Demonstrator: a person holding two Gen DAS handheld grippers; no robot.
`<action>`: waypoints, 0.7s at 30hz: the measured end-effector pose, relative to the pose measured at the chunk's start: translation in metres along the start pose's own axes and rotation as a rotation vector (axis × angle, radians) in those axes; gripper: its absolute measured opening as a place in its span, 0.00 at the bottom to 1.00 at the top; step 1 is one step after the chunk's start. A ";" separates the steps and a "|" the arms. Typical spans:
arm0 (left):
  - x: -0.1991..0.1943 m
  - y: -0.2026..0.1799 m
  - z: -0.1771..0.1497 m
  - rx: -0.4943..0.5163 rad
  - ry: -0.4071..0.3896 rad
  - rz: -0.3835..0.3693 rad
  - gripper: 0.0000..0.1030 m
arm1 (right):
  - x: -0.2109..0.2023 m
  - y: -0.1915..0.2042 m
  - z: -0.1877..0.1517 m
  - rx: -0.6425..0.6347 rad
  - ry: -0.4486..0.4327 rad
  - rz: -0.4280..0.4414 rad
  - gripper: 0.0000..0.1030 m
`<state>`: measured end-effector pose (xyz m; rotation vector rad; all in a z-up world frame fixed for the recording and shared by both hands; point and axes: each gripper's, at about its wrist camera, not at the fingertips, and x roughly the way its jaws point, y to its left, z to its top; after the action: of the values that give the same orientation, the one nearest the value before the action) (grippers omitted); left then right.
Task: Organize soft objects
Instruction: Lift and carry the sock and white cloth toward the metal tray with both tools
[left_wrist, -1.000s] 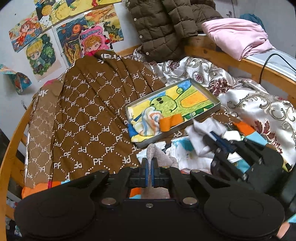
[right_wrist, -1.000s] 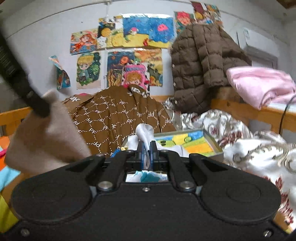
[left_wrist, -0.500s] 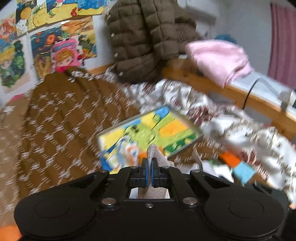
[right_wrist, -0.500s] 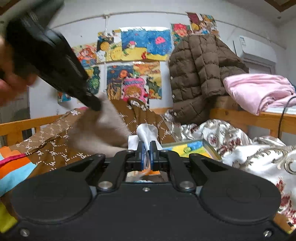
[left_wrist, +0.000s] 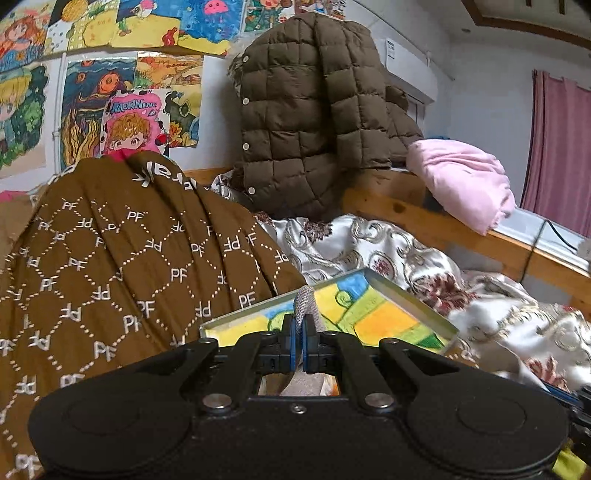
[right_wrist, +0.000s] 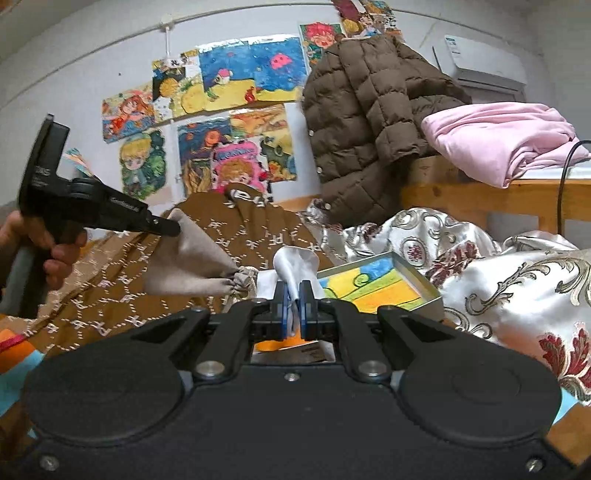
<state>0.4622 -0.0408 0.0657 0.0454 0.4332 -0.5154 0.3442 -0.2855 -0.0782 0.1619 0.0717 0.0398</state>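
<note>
Metal tray (right_wrist: 417, 275): grey rim, painted floor, centre right of the right wrist view — it looks like the goal, so bring each cloth low over it before letting go.
Beige pouch (right_wrist: 192, 258): hangs at centre left, its corner pinched in the closed left gripper (right_wrist: 173, 227); lift the drawstring end over the rim.
White cloth (right_wrist: 295, 264): squeezed between the closed right gripper (right_wrist: 291, 301) fingers — just left of the tray's near edge.
</note>
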 end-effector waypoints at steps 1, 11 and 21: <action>0.011 0.004 0.002 -0.022 -0.004 -0.007 0.02 | 0.002 0.001 -0.001 -0.005 0.006 -0.008 0.01; 0.094 0.008 0.010 -0.138 -0.036 -0.116 0.02 | 0.058 0.008 0.026 -0.045 -0.002 -0.070 0.01; 0.128 0.008 -0.033 -0.278 -0.001 -0.077 0.02 | 0.149 0.007 0.080 -0.195 0.197 -0.116 0.01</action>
<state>0.5530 -0.0888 -0.0175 -0.2398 0.5040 -0.5273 0.4985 -0.2851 -0.0085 -0.0415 0.2731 -0.0534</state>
